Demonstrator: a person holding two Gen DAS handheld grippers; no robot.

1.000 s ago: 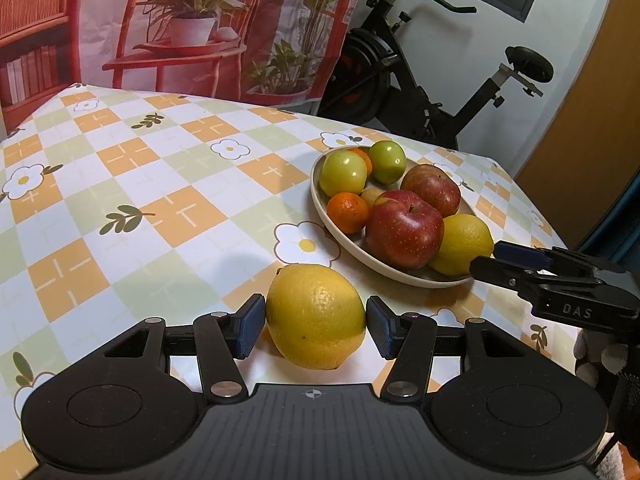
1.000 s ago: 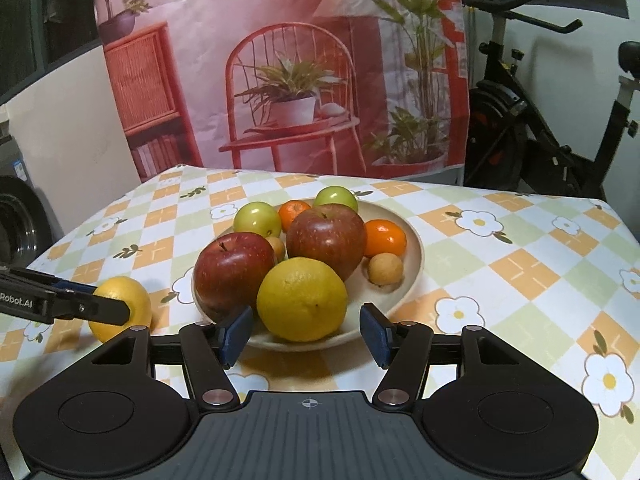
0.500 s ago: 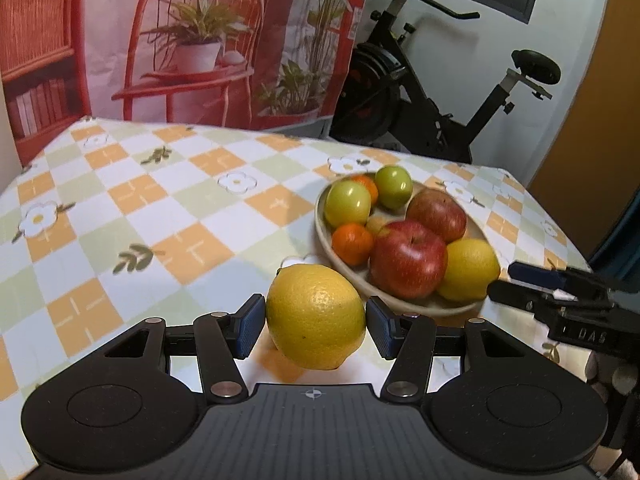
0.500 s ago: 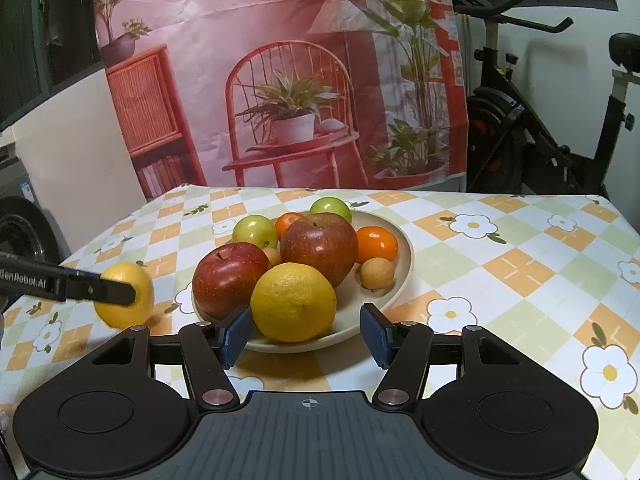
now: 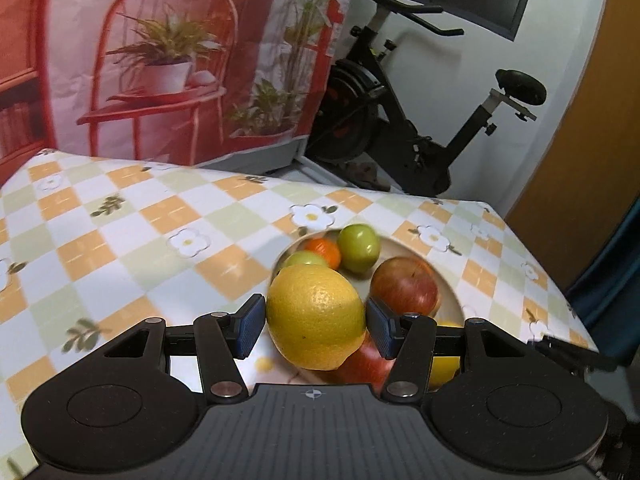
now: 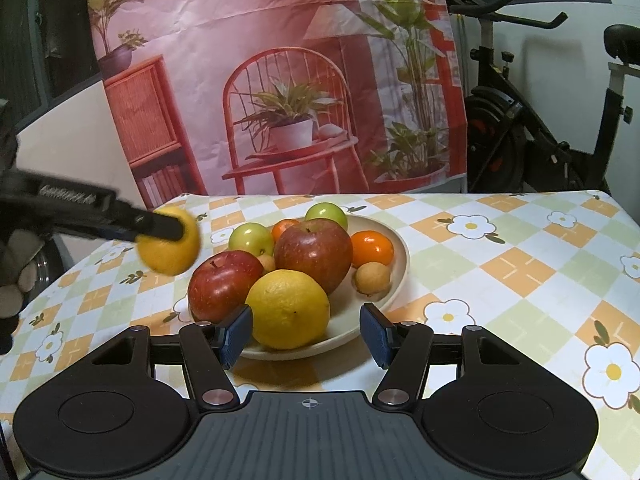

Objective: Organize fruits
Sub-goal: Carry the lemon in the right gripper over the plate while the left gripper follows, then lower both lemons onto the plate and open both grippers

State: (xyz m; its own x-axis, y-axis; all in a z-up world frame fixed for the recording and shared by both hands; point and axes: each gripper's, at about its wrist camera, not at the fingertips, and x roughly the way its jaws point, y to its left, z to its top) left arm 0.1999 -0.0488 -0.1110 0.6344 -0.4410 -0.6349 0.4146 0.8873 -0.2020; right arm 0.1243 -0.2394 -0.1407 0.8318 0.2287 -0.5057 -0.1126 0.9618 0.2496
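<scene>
Left gripper (image 5: 316, 322): jaws pinch a yellow lemon (image 5: 316, 316), lifted clear of the counter (image 5: 120, 248) and hanging at the near-left edge of the bowl (image 6: 394, 280).
Right gripper (image 6: 306, 330): jaws spread, nothing between the pads, low just in front of the bowl's near rim.
Bowl contents: a second lemon (image 6: 288, 308) at the front, two red apples (image 6: 308, 252), two green fruits (image 6: 252, 238), two small oranges (image 6: 372, 248) and a small tan fruit (image 6: 373, 278).
Behind the counter: printed backdrop (image 6: 280, 80), exercise bike (image 5: 420, 120).
</scene>
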